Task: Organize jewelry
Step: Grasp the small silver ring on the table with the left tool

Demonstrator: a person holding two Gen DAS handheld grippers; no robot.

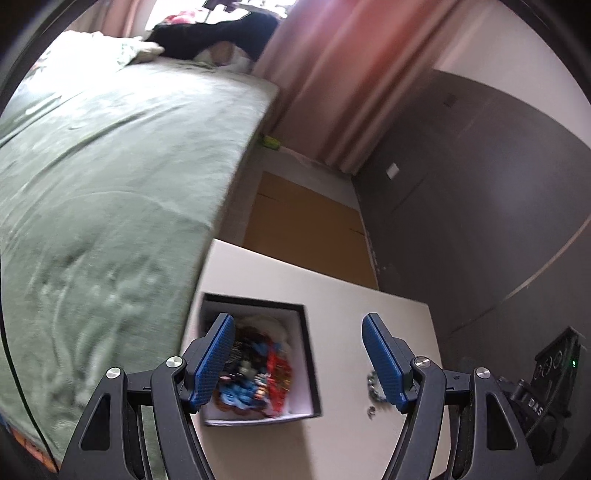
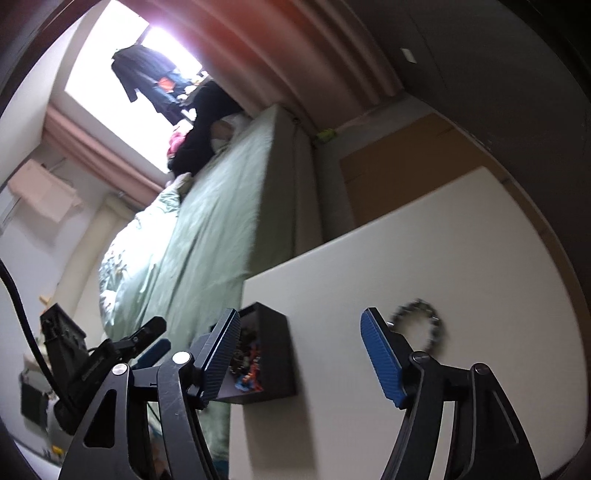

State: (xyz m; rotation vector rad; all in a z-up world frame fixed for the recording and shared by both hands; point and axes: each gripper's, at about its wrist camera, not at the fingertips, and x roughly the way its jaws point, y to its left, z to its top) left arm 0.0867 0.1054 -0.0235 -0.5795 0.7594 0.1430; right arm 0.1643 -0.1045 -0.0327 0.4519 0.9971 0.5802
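Note:
A black jewelry box (image 1: 309,354) with a white lining sits on the white table (image 1: 332,291), filled with colourful beaded jewelry (image 1: 258,373). My left gripper (image 1: 298,356) is open and empty, hovering over the box's right side. A silver chain bracelet (image 1: 375,387) lies on the table by its right finger. In the right wrist view the box (image 2: 271,354) is low and left, and the bracelet (image 2: 421,325) lies as a ring behind the right finger. My right gripper (image 2: 299,350) is open and empty above the table (image 2: 424,251). The left gripper (image 2: 147,343) shows at the left.
A bed with a green cover (image 1: 110,177) borders the table's left side. A brown cardboard sheet (image 1: 306,221) lies on the floor beyond the table. Pink curtains (image 1: 343,74) and a dark grey wall (image 1: 480,184) stand behind. Dark clothes (image 1: 218,33) lie at the bed's far end.

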